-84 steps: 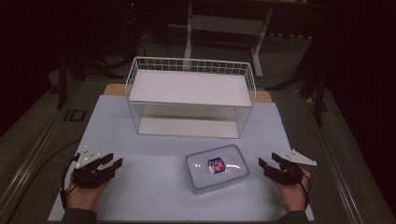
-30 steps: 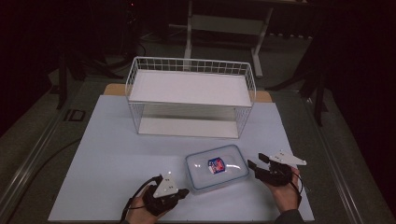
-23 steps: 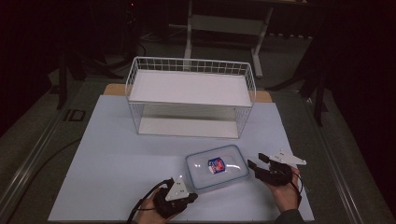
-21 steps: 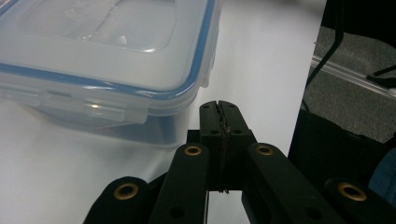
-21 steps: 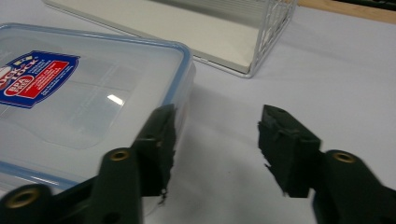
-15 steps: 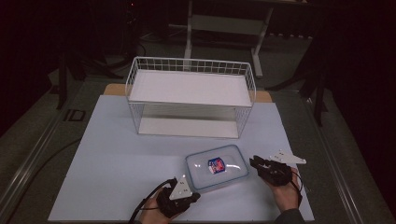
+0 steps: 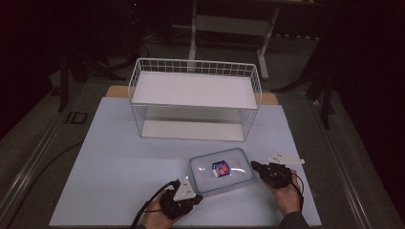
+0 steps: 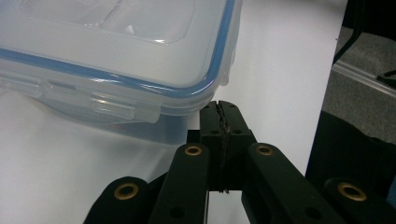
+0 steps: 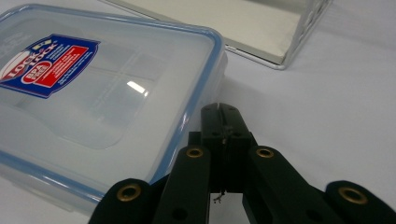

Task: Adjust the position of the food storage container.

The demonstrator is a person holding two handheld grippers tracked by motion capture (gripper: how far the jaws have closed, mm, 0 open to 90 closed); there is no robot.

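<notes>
Both tools, left (image 7: 187, 202) and right (image 7: 256, 167), are closed and empty, flanking the box (image 7: 221, 170) on the worktop (image 7: 119, 162). Uneven pressing could skid the box; right jaws have just been closing.

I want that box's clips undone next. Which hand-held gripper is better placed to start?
Probably the left hand-held gripper: its shut tips sit just beside a clip on the box. No clip shows by the right one.

White table (image 7: 119, 162): wire rack (image 7: 196, 98) at back, lidded plastic container (image 7: 221, 170) near front.
</notes>
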